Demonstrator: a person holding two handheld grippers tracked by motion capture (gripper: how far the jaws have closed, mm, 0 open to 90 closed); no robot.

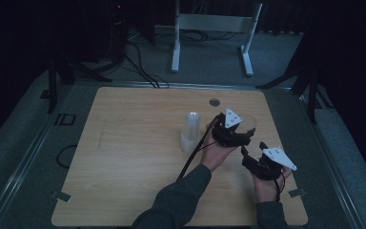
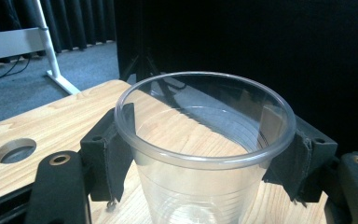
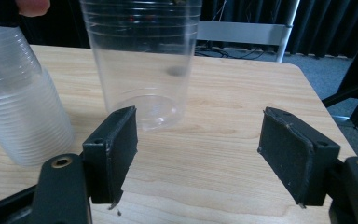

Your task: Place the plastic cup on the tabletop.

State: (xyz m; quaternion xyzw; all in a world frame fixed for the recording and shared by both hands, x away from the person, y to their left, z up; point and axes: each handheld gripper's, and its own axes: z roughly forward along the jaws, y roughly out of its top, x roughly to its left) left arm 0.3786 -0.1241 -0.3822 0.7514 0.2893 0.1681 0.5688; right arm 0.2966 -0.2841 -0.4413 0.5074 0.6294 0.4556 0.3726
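Cup: clear plastic cup (image 2: 204,154), standing upright on the tabletop, mouth up, long axis vertical, rim level and round in the left gripper view; it sits toward the right half of the tabletop, nearer the far edge than the near one.
Cup base: in the right gripper view the same cup (image 3: 142,60) rests flat on the wood, base down, wider at the top than at the bottom.
Stack: nested clear cups (image 1: 190,132), upright too, just left of the single cup, around the middle of the tabletop; in the right gripper view the stack (image 3: 23,112) is beside the cup, and I can't tell whether they touch.
Left gripper: left gripper (image 1: 232,131) has reached across to the right half of the tabletop and is clamped on the cup, one pad on each side of the wall just under the rim; pads (image 2: 116,154) pressed right against the plastic.
Right gripper: right gripper (image 1: 263,162) is near the right edge, closer to the near edge than the left one, jaws spread wide with nothing between them, bare wood showing in the gap; it faces the cup from the near side, apart from it.
Hole: round cable hole (image 1: 214,102) near the far edge, beyond the cup.
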